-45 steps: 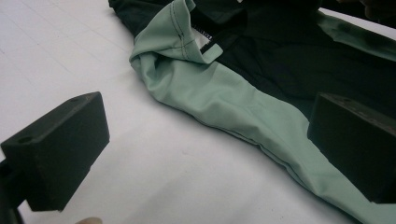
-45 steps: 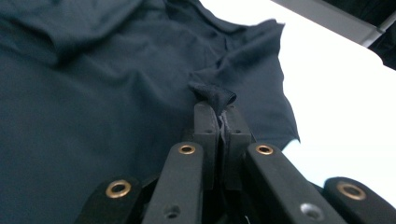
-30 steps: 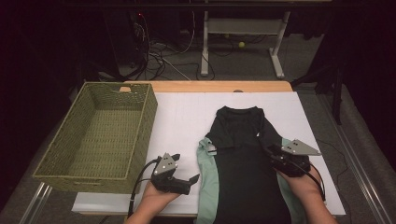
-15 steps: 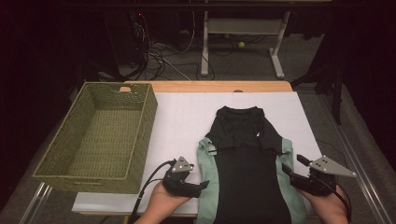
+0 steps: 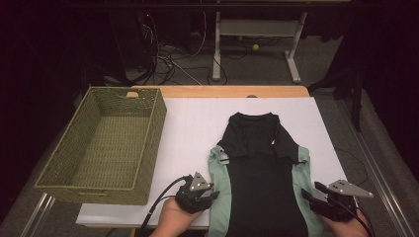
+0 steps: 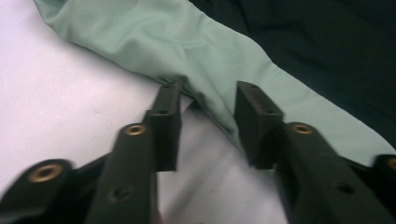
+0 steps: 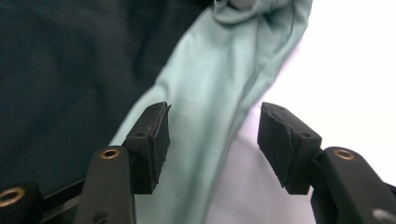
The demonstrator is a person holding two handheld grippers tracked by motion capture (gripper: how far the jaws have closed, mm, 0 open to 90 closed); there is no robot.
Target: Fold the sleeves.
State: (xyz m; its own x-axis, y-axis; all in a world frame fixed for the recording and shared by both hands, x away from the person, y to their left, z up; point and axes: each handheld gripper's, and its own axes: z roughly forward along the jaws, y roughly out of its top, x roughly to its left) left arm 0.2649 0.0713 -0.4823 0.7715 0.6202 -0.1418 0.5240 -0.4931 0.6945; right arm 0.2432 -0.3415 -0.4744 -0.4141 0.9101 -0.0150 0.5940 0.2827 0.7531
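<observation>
The high view looks down over the table (image 5: 197, 123); both gripper views closely share the shirt (image 5: 259, 173).

Floor (image 5: 375, 123): was grey, dimly lit.
Desk frame (image 5: 257, 44): stood beyond the table.
Cables (image 5: 168, 59): lay tangled.
Ball (image 5: 255, 47): possibly tennis.

- The shirt (image 5: 259, 168) is black in the middle, with pale mint-green side panels (image 6: 210, 70).
- The table (image 5: 197, 128) has a plain white top and a light wood edge at the far side.
- The basket (image 5: 106, 143) is olive green, with a woven pattern.
- Both grippers, left (image 5: 200, 192) and right (image 5: 326, 202), are black, each with a grey plate on top.
- The jaws carry small brass-coloured rivets.
</observation>
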